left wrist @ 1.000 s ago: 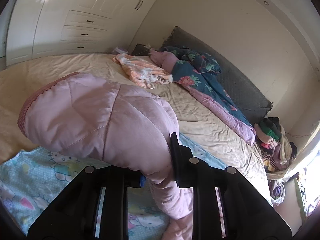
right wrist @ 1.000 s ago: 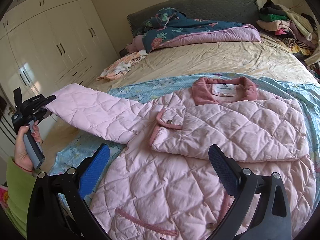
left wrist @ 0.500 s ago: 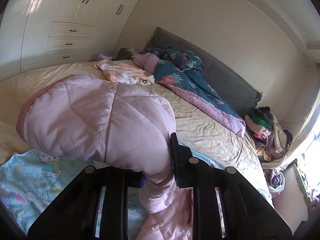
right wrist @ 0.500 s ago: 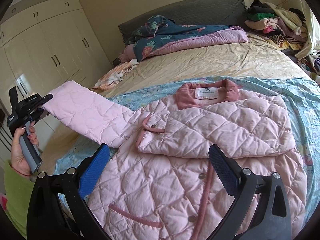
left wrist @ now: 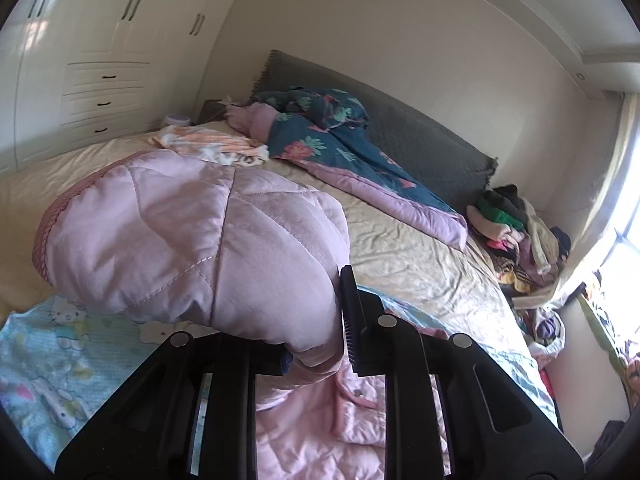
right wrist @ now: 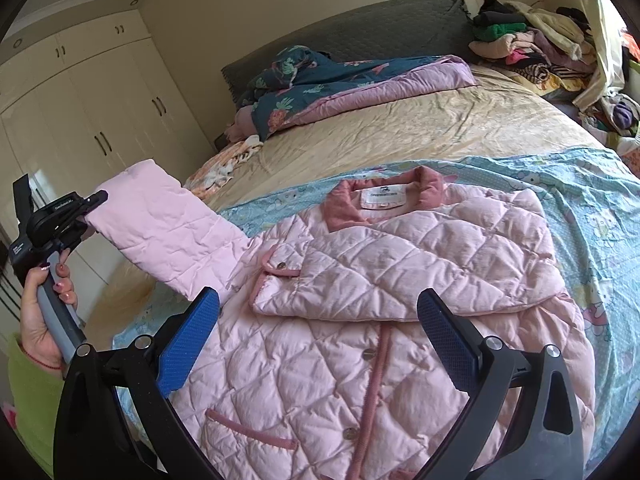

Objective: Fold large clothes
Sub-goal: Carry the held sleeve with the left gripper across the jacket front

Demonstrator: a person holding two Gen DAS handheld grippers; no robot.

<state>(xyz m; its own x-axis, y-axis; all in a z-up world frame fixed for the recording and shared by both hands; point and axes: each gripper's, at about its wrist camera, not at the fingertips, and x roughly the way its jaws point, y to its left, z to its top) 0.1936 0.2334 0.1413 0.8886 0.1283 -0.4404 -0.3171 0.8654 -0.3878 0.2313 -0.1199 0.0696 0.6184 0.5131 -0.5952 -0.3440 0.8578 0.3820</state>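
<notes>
At the far left of the right wrist view, a hand (right wrist: 42, 320) in a green sleeve (right wrist: 30, 396) grips the grey handle of the left tongs (right wrist: 93, 205). These tongs are clamped tight on the cuff end of one sleeve of a pink quilted jacket (right wrist: 360, 340), holding that sleeve (right wrist: 172, 232) lifted off the bed and stretched out to the left. In the left wrist view the same sleeve (left wrist: 192, 240) bulges large over the closed tongs (left wrist: 316, 354), its darker pink cuff trim at the left edge.

Toward the middle, the jacket lies flat on a light blue cartoon-print blanket (right wrist: 592, 216), which is spread over the near part of a bed (right wrist: 400, 132) with a beige sheet. The collar and label point toward the headboard, and the other sleeve is folded across the chest.

In the foreground the right tongs (right wrist: 318, 336) hover above the jacket with their blue pads spread wide apart, gripping nothing.

Behind, a dark floral duvet (right wrist: 340, 80) is bunched at the headboard, and at the far right a pile of mixed clothes (right wrist: 528, 44) sits in the corner
</notes>
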